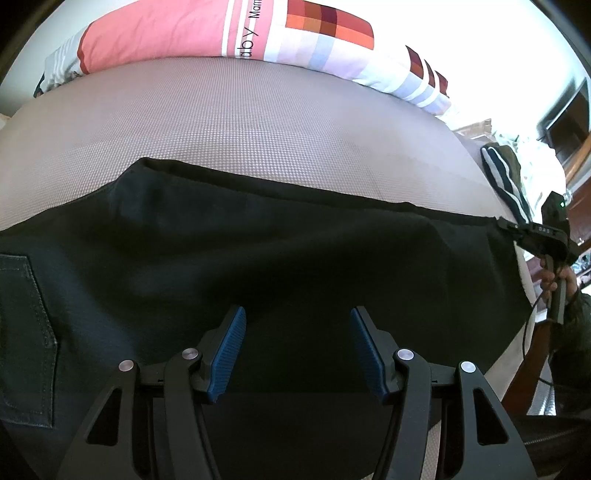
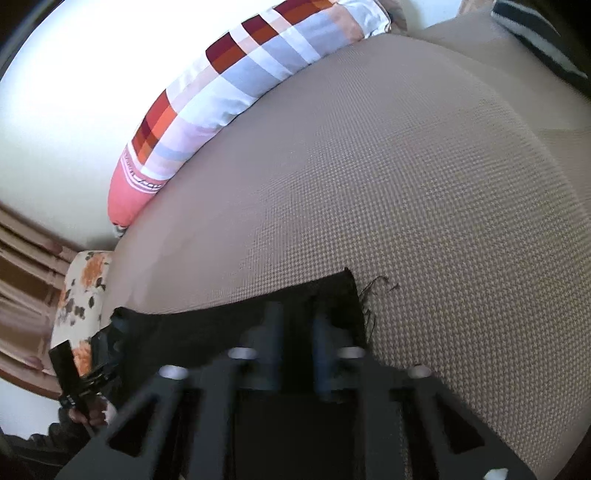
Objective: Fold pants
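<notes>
Left wrist view: black pants (image 1: 258, 251) lie spread across the tan textured bed cover (image 1: 240, 118), taking up the whole lower half of the picture. Back pocket with pale stitching (image 1: 26, 332) shows at the left edge. Far edge of the fabric runs as a fairly straight line across the cover, dipping toward the right.

Left gripper (image 1: 297, 350) hangs over the pants with its blue pads (image 1: 225, 362) well apart, nothing between them but the cloth lying below; no pinch visible.

Right gripper (image 1: 517, 230) sits at the far right end of that fabric edge, tips at the corner of the pants, a hand (image 1: 557, 280) on its handle. In the right wrist view the frame is motion-blurred; right gripper (image 2: 297, 332) has its fingers close together over the black cloth near a frayed corner with loose threads (image 2: 376, 291). Jaws read as closed, probably on the pants corner, but the blur hides the contact itself.

Background: pink and checked pillow (image 1: 221, 33) along the far side of the bed, striped dark garment (image 1: 506, 173) at the right, floral fabric (image 2: 81, 295) by the left edge of the right wrist view
</notes>
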Action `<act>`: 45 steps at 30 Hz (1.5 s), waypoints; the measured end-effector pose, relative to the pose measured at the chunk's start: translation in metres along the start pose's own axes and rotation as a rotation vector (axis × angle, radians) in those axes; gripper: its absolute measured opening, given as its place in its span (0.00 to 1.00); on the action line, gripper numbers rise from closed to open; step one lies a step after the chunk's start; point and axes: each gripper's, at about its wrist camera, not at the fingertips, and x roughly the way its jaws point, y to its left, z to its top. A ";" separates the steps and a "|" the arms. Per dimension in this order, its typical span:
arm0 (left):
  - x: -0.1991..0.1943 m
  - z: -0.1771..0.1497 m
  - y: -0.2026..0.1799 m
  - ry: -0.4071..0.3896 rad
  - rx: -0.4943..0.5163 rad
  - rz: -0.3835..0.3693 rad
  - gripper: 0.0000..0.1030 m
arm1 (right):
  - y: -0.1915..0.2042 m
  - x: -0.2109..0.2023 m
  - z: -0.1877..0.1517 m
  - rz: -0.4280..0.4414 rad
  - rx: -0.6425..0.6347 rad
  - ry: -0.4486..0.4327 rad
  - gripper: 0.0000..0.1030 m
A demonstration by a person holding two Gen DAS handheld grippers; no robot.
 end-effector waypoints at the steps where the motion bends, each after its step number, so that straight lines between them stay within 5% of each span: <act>1: 0.000 0.001 -0.001 -0.001 -0.001 0.001 0.58 | 0.005 -0.002 -0.001 -0.017 -0.017 -0.019 0.04; 8: -0.005 0.008 -0.008 -0.069 0.012 0.009 0.58 | 0.053 -0.029 -0.008 -0.224 -0.170 -0.222 0.02; 20: 0.027 0.029 -0.008 -0.090 0.079 0.032 0.58 | 0.026 0.020 -0.005 -0.346 -0.082 -0.144 0.02; 22: 0.030 0.030 -0.012 -0.092 0.124 0.057 0.58 | 0.026 0.015 -0.004 -0.376 -0.063 -0.151 0.17; 25: 0.032 0.034 -0.015 -0.075 0.144 0.055 0.64 | 0.024 -0.005 -0.010 -0.393 -0.034 -0.173 0.17; 33: 0.010 0.009 -0.028 -0.045 0.182 -0.015 0.64 | 0.035 -0.059 -0.072 -0.397 0.001 -0.175 0.17; 45: -0.012 -0.047 -0.027 -0.027 0.238 -0.064 0.64 | 0.032 -0.056 -0.156 -0.506 0.046 -0.104 0.13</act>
